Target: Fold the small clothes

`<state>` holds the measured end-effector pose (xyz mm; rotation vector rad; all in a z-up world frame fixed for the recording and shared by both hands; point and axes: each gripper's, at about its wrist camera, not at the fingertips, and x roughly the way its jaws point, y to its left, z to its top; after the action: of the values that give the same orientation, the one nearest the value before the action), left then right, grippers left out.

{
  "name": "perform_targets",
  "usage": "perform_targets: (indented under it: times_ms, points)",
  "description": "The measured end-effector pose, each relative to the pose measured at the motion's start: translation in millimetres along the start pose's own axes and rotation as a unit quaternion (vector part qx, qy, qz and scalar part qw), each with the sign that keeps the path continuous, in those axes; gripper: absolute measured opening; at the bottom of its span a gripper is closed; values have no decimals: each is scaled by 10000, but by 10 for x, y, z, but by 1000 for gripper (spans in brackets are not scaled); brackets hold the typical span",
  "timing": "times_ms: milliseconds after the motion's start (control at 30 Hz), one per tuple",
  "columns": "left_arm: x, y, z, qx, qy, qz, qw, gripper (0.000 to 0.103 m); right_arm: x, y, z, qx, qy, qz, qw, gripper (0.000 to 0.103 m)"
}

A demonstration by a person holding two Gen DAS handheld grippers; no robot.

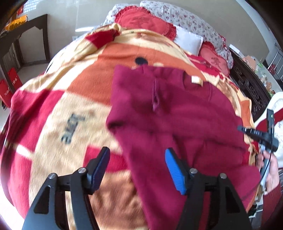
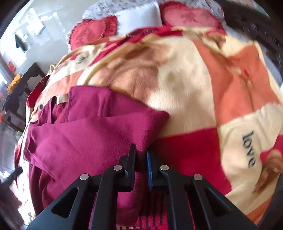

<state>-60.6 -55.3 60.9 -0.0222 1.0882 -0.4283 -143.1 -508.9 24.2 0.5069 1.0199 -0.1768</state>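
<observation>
The word "love" (image 2: 249, 149) is printed in dark letters on a cream patch of the blanket (image 2: 185, 92) in the right wrist view, and the same word is seen blurred and turned on a cream patch in the left wrist view; a smaller dark word farther back on the blanket cannot be read. A pale cream label (image 1: 196, 80) is sewn at the neck of the maroon garment (image 1: 176, 113), but no writing on it can be made out. Red bags (image 1: 10, 86) with white lettering, too blurred to read, stand on the floor at the far left. The blanket, patterned in red, orange and cream blocks, covers a bed; red frilled cushions (image 1: 145, 23) and a floral pillow (image 1: 185, 16) lie at its head, a dark carved wooden frame (image 1: 251, 88) runs along 1 side, and a dark table (image 1: 26, 35) stands against a pale wall. The garment is spread on the blanket, with 1 part folded across its body. The left gripper (image 1: 137, 155) is held with its jaws wide apart and nothing pressed between them; the blue pad (image 1: 174, 169) lies over the garment's edge, the other over bare blanket. The right gripper (image 2: 141, 154) is closed to a narrow slit, with a fold of the maroon garment pinched between its pads. A hand (image 1: 270, 173) in a maroon sleeve is seen at the right edge.
</observation>
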Motion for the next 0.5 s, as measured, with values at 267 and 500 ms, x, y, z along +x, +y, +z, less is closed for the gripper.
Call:
perform_targets:
  times_ms: [267, 500]
  points:
    - [-282, 112, -604, 35, 450, -206, 9988, 74, -881, -192, -393, 159, -266, 1006, 9944, 22]
    - [-599, 2, -1143, 174, 556, -519, 9970, 74, -1579, -182, -1040, -540, -95, 1301, 9900, 39]
